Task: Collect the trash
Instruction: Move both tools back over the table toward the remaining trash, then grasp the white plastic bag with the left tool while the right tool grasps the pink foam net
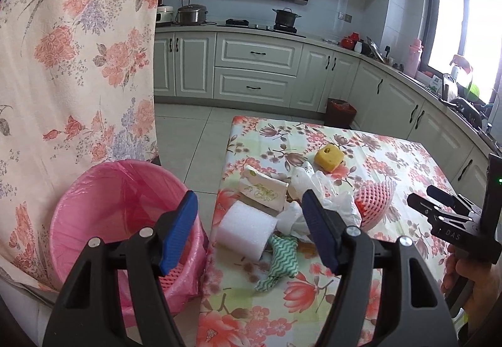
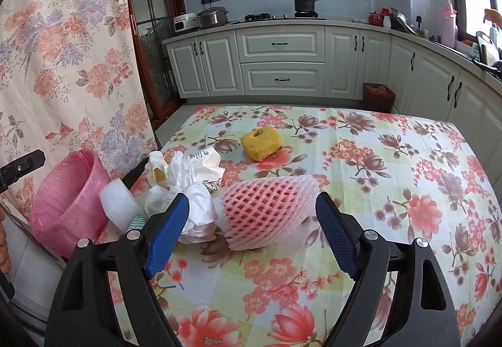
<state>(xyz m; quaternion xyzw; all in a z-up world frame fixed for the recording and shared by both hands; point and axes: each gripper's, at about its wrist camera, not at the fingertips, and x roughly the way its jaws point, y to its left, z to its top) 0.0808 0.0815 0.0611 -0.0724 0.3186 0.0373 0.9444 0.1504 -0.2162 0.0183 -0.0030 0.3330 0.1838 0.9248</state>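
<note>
A pink-lined trash bin [image 1: 122,215] stands beside the floral table [image 1: 392,165]; pink foam net lies inside it. My left gripper [image 1: 251,205] is open and empty, held between the bin and the trash pile. The pile holds a white foam block [image 1: 246,229], a tissue pack [image 1: 263,191], crumpled white plastic [image 1: 332,205], a green zigzag cloth [image 1: 282,259] and a pink foam net [image 1: 375,204]. A yellow sponge [image 1: 328,157] lies farther back. My right gripper [image 2: 252,202] is open, its jaws either side of the pink foam net [image 2: 266,212], not touching it.
A floral curtain [image 1: 72,49] hangs left, behind the bin. Kitchen cabinets [image 1: 257,64] and a stove line the far wall. A dark floor bin [image 1: 340,113] stands past the table. The bin [image 2: 67,205], foam block [image 2: 117,202] and sponge [image 2: 262,142] also show in the right wrist view.
</note>
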